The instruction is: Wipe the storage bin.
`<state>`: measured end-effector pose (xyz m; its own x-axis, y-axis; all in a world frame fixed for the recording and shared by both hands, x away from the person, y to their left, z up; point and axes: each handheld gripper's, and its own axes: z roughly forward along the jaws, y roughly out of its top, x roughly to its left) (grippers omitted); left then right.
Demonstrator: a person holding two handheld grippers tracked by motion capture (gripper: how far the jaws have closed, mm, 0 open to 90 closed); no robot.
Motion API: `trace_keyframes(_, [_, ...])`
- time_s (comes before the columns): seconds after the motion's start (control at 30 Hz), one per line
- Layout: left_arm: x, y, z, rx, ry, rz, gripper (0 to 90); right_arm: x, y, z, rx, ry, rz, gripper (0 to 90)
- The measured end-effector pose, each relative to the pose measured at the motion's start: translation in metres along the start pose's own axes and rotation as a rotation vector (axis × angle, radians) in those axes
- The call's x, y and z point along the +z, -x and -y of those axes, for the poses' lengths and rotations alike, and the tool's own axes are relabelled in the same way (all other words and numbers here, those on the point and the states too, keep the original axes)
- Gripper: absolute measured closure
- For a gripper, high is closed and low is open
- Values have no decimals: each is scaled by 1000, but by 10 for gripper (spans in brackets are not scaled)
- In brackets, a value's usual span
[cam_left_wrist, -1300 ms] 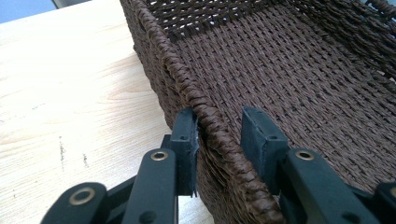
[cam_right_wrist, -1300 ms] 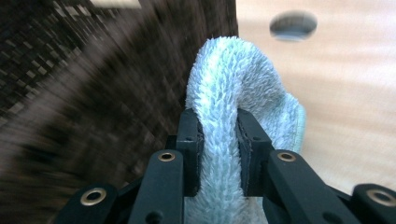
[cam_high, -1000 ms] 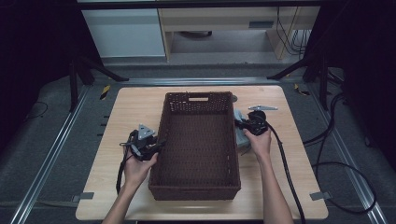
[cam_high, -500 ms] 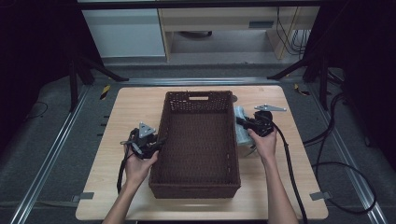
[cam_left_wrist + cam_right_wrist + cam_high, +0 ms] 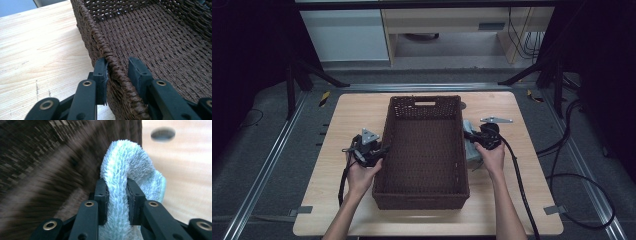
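Right gripper [image 5: 117,195] clamped on pale-blue fluffy towel [image 5: 130,170] – just right of wicker basket [image 5: 424,150], mid-table. Left gripper [image 5: 117,72] straddles basket's left rim – grip uncertain.

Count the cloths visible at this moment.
1. A light blue fluffy cloth is pinched in the right gripper, just outside the right wall of the woven basket. The basket wall may hide others.

No readable text, label, brand or number anywhere (basket [image 5: 424,150] unmarked).
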<state>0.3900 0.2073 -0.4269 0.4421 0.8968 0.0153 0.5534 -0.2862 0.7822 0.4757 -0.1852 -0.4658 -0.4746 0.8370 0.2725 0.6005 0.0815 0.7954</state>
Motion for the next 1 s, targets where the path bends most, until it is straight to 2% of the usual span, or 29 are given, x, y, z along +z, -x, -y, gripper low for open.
trace_keyframes(0.1, [3,0,-3,2,-5,-7,682,-19,-4,-12,-12,67,-22,747])
trace_keyframes(0.2, [5,-2,-4,6,-5,0,682,-31,-6,-19,-24,96,-39,747])
trace_keyframes(0.3, [5,-2,-4,5,-4,1,677,-30,-7,-17,-29,83,-42,747])
trace_keyframes(0.37, [4,-3,-4,-1,-6,3,661,-26,-5,-12,-15,70,-39,747])
trace_keyframes(0.47, [4,-3,-4,1,-4,0,649,-17,-3,-3,-5,32,-27,747])
trace_keyframes(0.57, [2,-5,-4,1,15,-14,546,-7,-1,8,-8,-21,-8,746])
trace_keyframes(0.63, [-4,-8,-4,-28,44,42,492,1,1,17,-3,-51,3,746])
trace_keyframes(0.67, [-7,-8,-4,-21,54,42,486,3,2,20,5,-58,0,746])
trace_keyframes(0.73, [-12,-6,-4,1,49,46,484,6,3,24,18,-56,-7,746])
trace_keyframes(0.83, [-16,-2,-2,17,46,50,489,3,-1,20,10,-60,-3,744])
trace_keyframes(1.0, [-20,3,3,36,27,58,501,-19,-7,10,-8,-6,-22,744])
